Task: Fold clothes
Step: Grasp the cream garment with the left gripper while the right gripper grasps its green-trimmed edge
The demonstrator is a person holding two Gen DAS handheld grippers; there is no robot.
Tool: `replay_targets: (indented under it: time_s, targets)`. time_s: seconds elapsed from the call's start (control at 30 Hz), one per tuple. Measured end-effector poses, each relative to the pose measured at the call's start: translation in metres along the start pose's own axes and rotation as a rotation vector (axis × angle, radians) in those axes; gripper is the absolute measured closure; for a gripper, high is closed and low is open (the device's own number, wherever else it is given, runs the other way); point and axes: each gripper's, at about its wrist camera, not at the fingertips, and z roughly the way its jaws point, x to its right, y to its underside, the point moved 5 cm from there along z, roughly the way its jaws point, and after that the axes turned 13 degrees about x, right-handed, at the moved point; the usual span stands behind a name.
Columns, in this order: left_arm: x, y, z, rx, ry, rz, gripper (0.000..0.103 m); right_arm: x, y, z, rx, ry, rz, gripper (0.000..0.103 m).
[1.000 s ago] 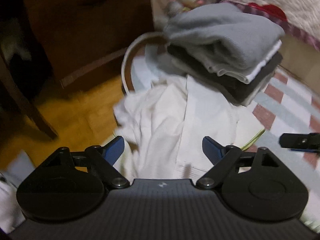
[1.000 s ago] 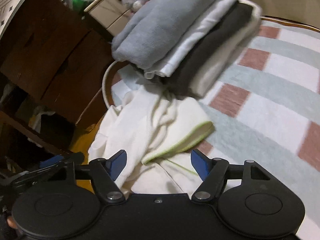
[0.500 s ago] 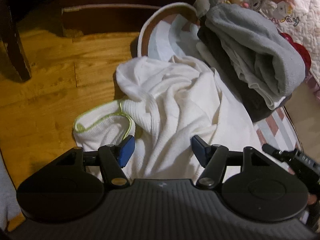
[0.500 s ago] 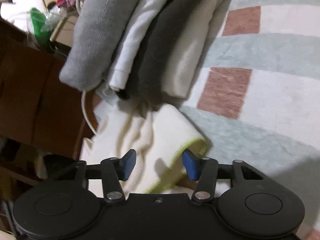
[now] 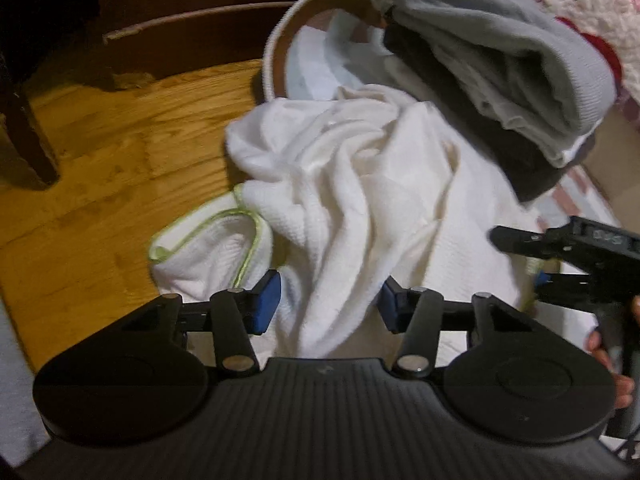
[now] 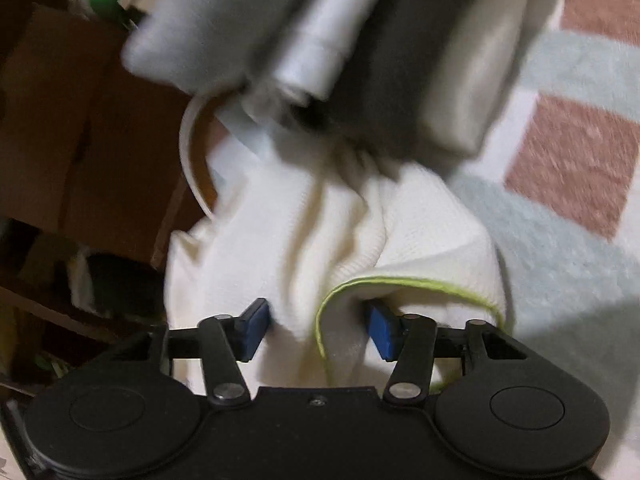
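A crumpled white garment with a lime-green edge (image 5: 352, 184) lies at the edge of a checked blanket, part hanging toward the wooden floor. My left gripper (image 5: 328, 300) is open with a fold of the white cloth between its blue pads. My right gripper (image 6: 316, 330) is open over the same garment (image 6: 420, 240), its green-trimmed hem between the pads. The right gripper also shows at the right of the left wrist view (image 5: 568, 244).
A stack of folded clothes, grey on top (image 5: 512, 64), lies just beyond the white garment; it also shows in the right wrist view (image 6: 360, 48). The checked blanket (image 6: 572, 160) spreads right. Wooden floor (image 5: 100, 168) and dark furniture (image 6: 72, 132) are left.
Both grippers have moved down and closer to the white garment, so cloth now lies between each pair of pads. The left gripper has swung from the folded stack toward the floor side.
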Motion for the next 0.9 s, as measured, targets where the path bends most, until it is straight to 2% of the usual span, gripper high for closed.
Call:
replay_targets:
  time_s: [0.03,0.1,0.17,0.23,0.3,0.37,0.4,0.43,0.47,0.5,0.53,0.57,0.63,0.67,0.7,0.8,0.9]
  targets:
    - [0.002,0.000,-0.002,0.017,-0.010,0.017,0.052,0.001,0.001,-0.002,0.006,-0.024,0.022,0.024]
    - [0.000,-0.001,-0.003,0.066,-0.016,-0.004,0.050,0.002,0.007,-0.005,0.009,-0.096,0.059,0.007]
    - [-0.008,-0.003,-0.004,0.131,-0.008,-0.071,0.046,0.000,0.013,-0.005,0.004,-0.116,0.059,0.004]
    - [-0.022,-0.005,-0.001,0.189,0.017,-0.168,0.036,-0.002,0.015,-0.004,0.013,-0.104,0.063,0.003]
    - [-0.028,-0.004,0.010,0.145,0.074,-0.237,0.035,-0.004,0.014,0.001,0.027,-0.088,0.091,0.001]
    - [-0.032,-0.002,0.021,0.087,0.140,-0.291,0.029,-0.007,0.013,0.008,0.051,-0.082,0.116,0.001]
    - [-0.032,0.000,0.027,0.056,0.177,-0.309,0.018,-0.010,0.012,0.012,0.068,-0.086,0.121,0.004]
    - [-0.032,0.002,0.032,0.026,0.214,-0.327,0.010,-0.011,0.010,0.014,0.093,-0.082,0.121,0.020]
    - [-0.032,0.006,0.038,-0.008,0.240,-0.345,0.009,-0.011,0.009,0.013,0.145,-0.055,0.119,0.034]
    - [-0.032,0.008,0.043,-0.034,0.255,-0.362,0.009,-0.011,0.011,0.014,0.173,-0.057,0.131,0.058]
    - [-0.032,0.009,0.046,-0.055,0.269,-0.370,0.009,-0.011,0.014,0.017,0.180,-0.080,0.149,0.069]
    - [-0.032,0.008,0.046,-0.065,0.269,-0.365,0.010,-0.011,0.017,0.020,0.188,-0.104,0.168,0.069]
    - [-0.032,0.004,0.043,-0.079,0.264,-0.350,0.053,-0.009,0.023,0.023,0.166,-0.139,0.211,0.071]
    - [-0.031,0.000,0.038,-0.068,0.259,-0.333,0.059,-0.009,0.024,0.022,0.155,-0.159,0.221,0.073]
    - [-0.028,-0.002,0.030,-0.052,0.273,-0.321,0.073,-0.009,0.026,0.019,0.138,-0.188,0.235,0.078]
    - [-0.013,-0.009,0.004,-0.002,0.319,-0.279,0.078,-0.020,0.029,-0.002,0.116,-0.274,0.250,0.080]
    - [0.006,-0.015,-0.023,0.045,0.384,-0.242,0.080,-0.041,0.035,-0.027,0.160,-0.283,0.169,0.082]
